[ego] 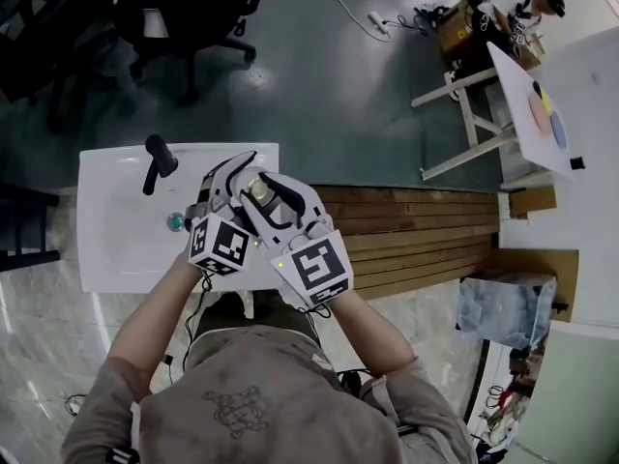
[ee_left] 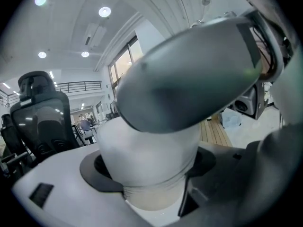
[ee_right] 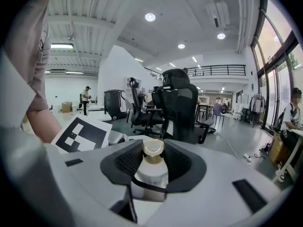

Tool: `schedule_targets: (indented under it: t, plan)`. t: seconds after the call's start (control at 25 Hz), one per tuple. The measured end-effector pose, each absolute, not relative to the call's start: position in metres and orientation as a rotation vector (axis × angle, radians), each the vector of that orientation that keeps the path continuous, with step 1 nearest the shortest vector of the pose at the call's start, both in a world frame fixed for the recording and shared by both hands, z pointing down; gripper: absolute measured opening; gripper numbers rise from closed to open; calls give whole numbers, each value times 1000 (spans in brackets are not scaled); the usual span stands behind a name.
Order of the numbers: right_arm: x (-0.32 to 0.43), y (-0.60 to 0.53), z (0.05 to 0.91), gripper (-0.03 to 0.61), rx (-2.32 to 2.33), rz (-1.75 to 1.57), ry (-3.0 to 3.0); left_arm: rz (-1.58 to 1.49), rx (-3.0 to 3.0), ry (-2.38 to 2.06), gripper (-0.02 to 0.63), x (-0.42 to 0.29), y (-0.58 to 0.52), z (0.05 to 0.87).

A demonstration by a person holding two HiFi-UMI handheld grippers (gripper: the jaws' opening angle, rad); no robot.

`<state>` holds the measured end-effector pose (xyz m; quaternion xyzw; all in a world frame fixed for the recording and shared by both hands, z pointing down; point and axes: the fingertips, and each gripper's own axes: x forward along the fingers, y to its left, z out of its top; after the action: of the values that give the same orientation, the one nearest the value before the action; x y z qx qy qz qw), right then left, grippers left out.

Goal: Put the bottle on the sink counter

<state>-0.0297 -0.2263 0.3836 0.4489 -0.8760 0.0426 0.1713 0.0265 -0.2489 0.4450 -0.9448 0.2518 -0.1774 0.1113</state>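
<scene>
We hold the small white bottle with a gold cap (ego: 259, 189) in the air over the right edge of the white ceramic sink (ego: 116, 230), right of the black faucet (ego: 158, 160) and just left of the brown slatted wooden bench (ego: 416, 235). Both tools close on it. The left tool (ego: 235, 175) clamps the wide white body (ee_left: 149, 164), and the right tool (ego: 274, 196) has its dark pads (ee_right: 127, 161) against the neck and cap (ee_right: 153, 148).

We judge the bottle light and stiff, with a smooth wall that could slip under a loose grip. The broad body looks like the safer hold, since the narrow cap gives little surface and might twist.

Its long axis stands roughly vertical. The cap points up towards the head camera, and the base, hidden by the tools, faces down.
</scene>
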Motion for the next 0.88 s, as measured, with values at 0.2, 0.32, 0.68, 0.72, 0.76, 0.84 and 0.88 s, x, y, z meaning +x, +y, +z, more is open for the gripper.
schedule_targets:
  t: [0.2, 0.32, 0.68, 0.72, 0.76, 0.84, 0.88]
  plan:
    - [-15, -252, 416, 141, 1243, 166, -2461, -584, -2787, 760, 334, 40, -273, 480]
    - [-8, -265, 435, 141, 1226, 190, -2453, -612, -2800, 792, 334, 47, -286, 500]
    - [3, -295, 494, 141, 1174, 271, -2432, -735, -2840, 859, 334, 54, -314, 564]
    - [4, -299, 500, 141, 1175, 274, -2427, -748, -2843, 870, 334, 55, -317, 570]
    - [5, -302, 506, 141, 1176, 278, -2422, -765, -2845, 882, 334, 55, -321, 577]
    - [8, -307, 517, 141, 1179, 284, -2409, -805, -2851, 907, 334, 56, -326, 591]
    - [9, -309, 522, 141, 1178, 289, -2403, -825, -2851, 915, 334, 56, -327, 597]
